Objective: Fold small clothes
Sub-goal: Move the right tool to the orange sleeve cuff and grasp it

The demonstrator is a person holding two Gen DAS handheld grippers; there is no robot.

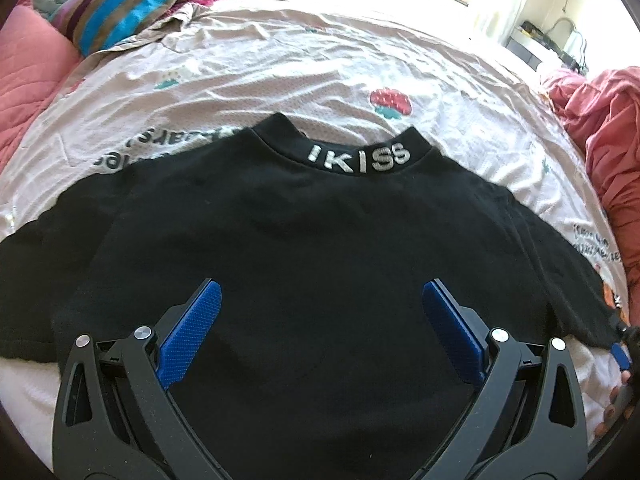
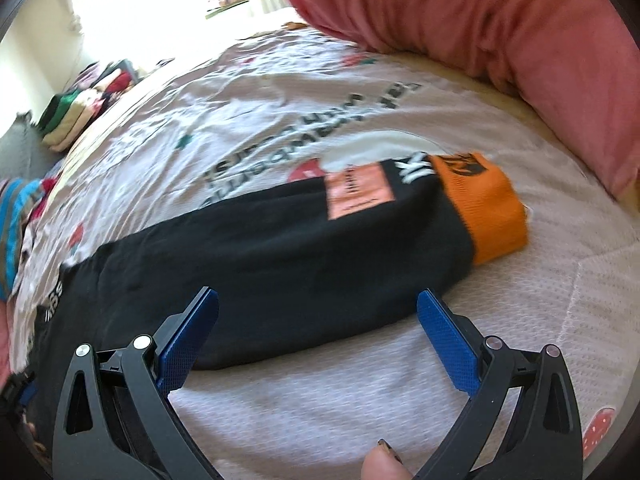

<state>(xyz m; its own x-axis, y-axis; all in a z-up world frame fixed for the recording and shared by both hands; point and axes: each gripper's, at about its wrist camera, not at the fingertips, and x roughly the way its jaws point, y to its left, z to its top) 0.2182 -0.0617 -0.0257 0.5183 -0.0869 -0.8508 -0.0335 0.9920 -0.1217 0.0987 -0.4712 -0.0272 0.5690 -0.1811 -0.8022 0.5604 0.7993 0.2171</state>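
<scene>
Black knit top (image 1: 304,240) with orange ribbed cuff (image 2: 486,208) lies flat; left claw (image 1: 322,292) and right claw (image 2: 318,300) released.

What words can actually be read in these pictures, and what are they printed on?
"IKISS": silver letters on the collar of the black shirt.
Dark lettering on the bedsheet: upside down and cut off, unreadable.
Marks on the sleeve's pink patch and orange cuff: too blurred to read.

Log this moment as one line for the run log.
stage: fold not begun | black shirt flat on bed sheet | left gripper open | right gripper open over sleeve
</scene>
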